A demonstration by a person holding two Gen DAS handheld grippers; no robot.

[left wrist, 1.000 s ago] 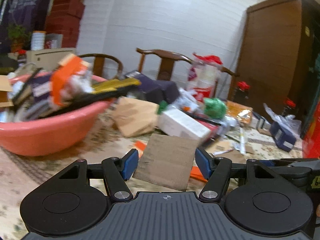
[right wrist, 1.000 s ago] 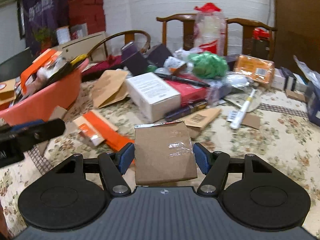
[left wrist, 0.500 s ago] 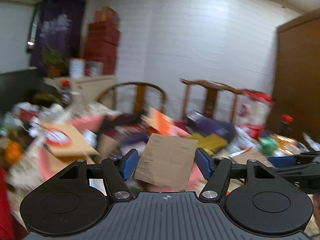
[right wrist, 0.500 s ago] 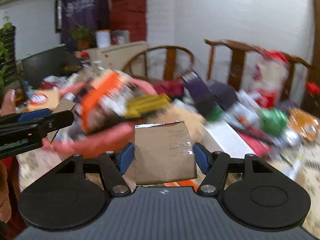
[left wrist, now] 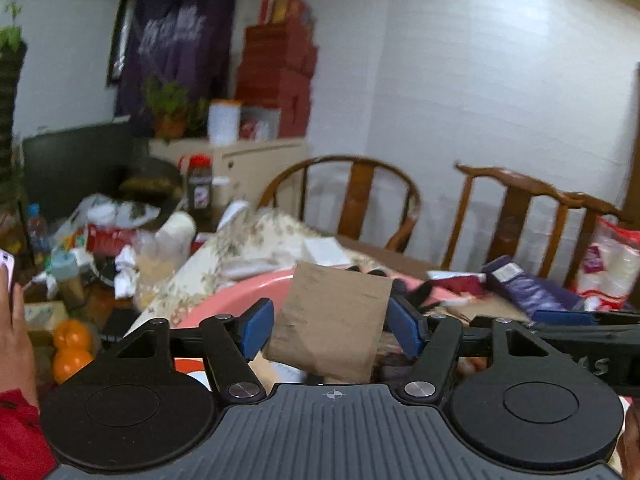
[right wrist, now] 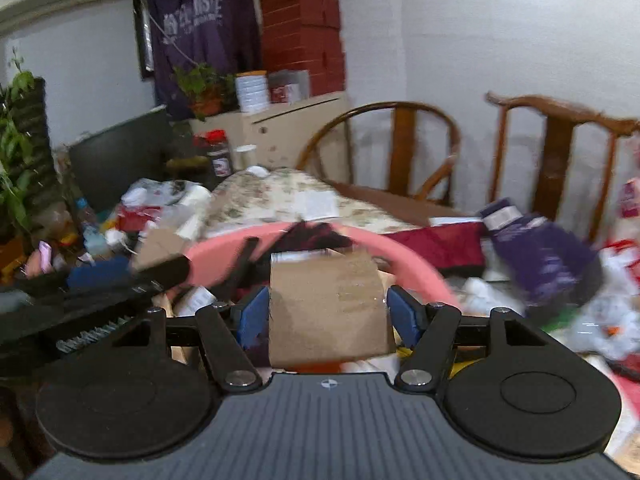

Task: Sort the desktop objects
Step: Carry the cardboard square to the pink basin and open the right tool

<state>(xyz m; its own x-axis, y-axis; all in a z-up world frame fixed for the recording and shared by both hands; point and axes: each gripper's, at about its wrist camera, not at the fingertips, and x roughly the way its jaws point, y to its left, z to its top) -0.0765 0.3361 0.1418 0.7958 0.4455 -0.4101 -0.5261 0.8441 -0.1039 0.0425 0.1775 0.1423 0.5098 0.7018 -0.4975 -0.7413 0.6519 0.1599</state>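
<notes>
Cluttered room, floral-cloth table [right wrist: 280, 196] crowded with packaging.
Pink basin [right wrist: 404, 256] at twelve o'clock; each claw, left [left wrist: 330, 326] and right [right wrist: 328, 316], carries cardboard [right wrist: 326, 304] above it, jaws just widening, grip uncertain. Next: drop both in.

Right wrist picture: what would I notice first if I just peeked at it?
A brown cardboard piece sits right in the middle, between the blue pads of the right gripper. Just behind it curves the rim of a big pink basin full of clutter. Far back against the white wall, a tall stack of red boxes stands beside a hanging purple shirt.
</notes>
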